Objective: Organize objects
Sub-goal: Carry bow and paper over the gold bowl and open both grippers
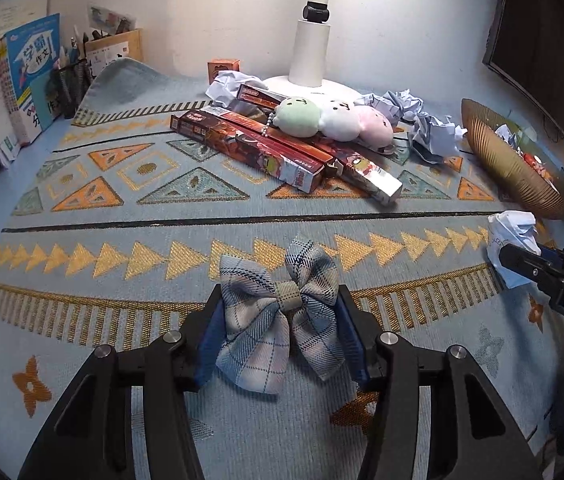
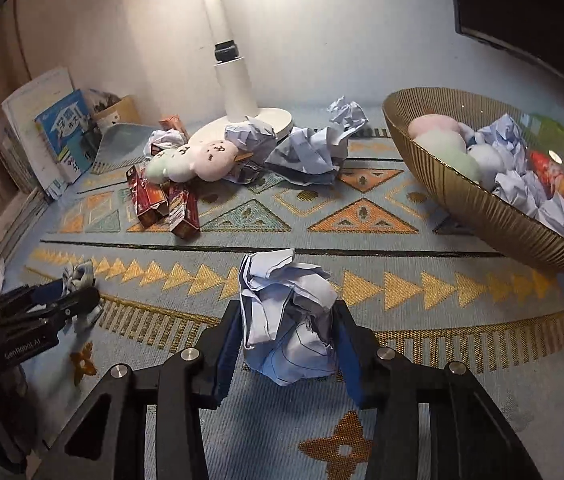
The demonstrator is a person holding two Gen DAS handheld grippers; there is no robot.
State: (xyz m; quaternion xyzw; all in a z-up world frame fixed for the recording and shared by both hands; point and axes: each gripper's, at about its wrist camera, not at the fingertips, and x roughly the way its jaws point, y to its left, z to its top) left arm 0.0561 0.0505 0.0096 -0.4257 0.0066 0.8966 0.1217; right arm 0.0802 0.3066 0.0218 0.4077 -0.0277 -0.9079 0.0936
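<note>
Holding two items at once: left gripper (image 1: 280,312) has its blue pads closed narrow on the plaid bow (image 1: 278,312), gripped across the wings, knot centred between the fingers, the bow's long axis running side to side across the jaws, near the front edge of the patterned mat (image 1: 122,216). Mid-mat toward the back edge sits the pile: red boxes (image 1: 266,144) lying diagonally, the three-ball plush (image 1: 333,118) on top of them, crumpled sheets (image 1: 429,128) beside the lamp base (image 1: 321,84). Right gripper (image 2: 287,332) is clamped narrow on a paper ball (image 2: 287,316), pads pressing both sides and the wad sticking out past the fingertips. Key relation: gold ribbed bowl (image 2: 481,208) lies ahead and to the right of the right gripper, at the mat's right edge, rim tilted toward it, already carrying plush pieces and paper wads. The right hand is clearly the nearer one; the left is well apart from the bowl, with the right gripper between them. My read: the paper ball goes in first, up over the near rim and released above the wads. Where the bow belongs I cannot tell from these views. Risk: the loose paper edge catching on the rim.
</note>
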